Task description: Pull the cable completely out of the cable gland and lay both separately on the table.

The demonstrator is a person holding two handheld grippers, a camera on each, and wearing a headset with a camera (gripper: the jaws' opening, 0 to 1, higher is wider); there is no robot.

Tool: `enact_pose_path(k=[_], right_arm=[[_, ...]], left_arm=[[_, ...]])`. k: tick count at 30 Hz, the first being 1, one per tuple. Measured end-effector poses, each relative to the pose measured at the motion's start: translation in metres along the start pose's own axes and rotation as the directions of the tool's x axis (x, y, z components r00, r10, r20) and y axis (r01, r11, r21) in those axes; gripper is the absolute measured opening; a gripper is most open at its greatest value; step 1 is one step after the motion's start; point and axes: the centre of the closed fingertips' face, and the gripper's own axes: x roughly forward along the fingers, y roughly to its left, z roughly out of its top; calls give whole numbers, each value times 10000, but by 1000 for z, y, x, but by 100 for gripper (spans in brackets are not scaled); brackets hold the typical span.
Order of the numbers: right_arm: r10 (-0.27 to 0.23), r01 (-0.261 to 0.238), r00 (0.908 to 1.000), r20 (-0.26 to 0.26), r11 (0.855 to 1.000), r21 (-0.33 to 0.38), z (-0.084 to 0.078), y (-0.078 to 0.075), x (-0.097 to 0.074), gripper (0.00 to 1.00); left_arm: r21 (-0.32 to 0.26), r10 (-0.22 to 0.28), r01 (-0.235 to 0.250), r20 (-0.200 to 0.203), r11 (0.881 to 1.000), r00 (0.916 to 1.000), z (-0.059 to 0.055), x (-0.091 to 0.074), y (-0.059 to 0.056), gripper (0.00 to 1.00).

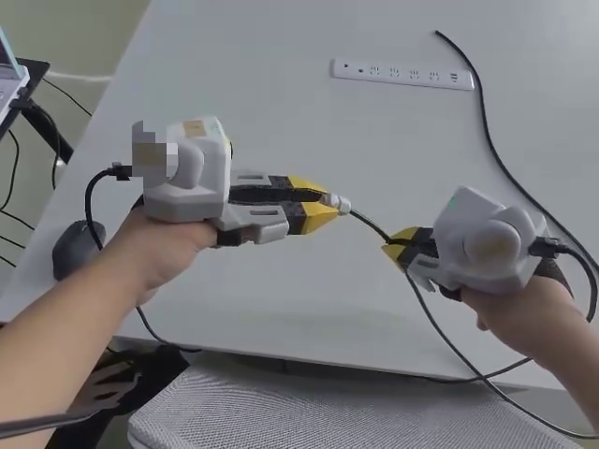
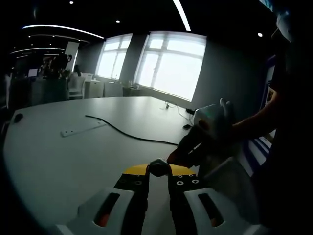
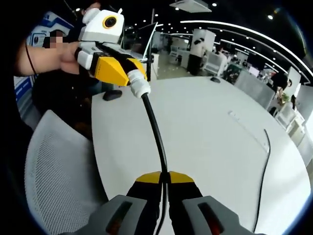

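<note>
Head view: L gripper (image 1: 323, 206) clenched on white cable gland (image 1: 339, 202), black cable (image 1: 368, 224) taut to R gripper (image 1: 393, 247), both above table (image 1: 281, 122). Left gripper view: gland probably nipped between jaws. Right gripper view: jaws pinch cable, gland still on it.

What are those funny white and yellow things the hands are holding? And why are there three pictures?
They are pinching tools called grippers; a person holds one in each hand. One picture comes from a camera on the person's head, the two round ones from cameras on the grippers. The left gripper pinches a small white cable gland; the right gripper pinches the black cable running into it. Below is a white table with a power strip.
</note>
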Motion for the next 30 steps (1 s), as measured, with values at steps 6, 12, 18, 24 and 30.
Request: enact_pose_path(k=[6,12,18,24,30], right_arm=[[-71,75,9998,-181,9998,189,-12,-1,-2,0],[-102,106,9998,-162,9996,262,-10,-2,-2,0],[-147,152,9997,-181,9995,278,-9,-4,-3,0],[-206,215,9995,-252,9992,341,-7,-7,-4,0],[-263,272,9993,-261,9989,370,1,-12,-2,0]], left_arm=[[-58,-18,18,18,10000,10000,0,-1,0,15],[-23,-45,45,-80,10000,10000,-4,0,-2,15],[24,-74,74,-108,10000,9999,-4,1,-3,15],[66,-44,45,-213,10000,9998,-10,1,-1,15],[83,27,-25,-266,10000,9996,-17,-1,1,15]])
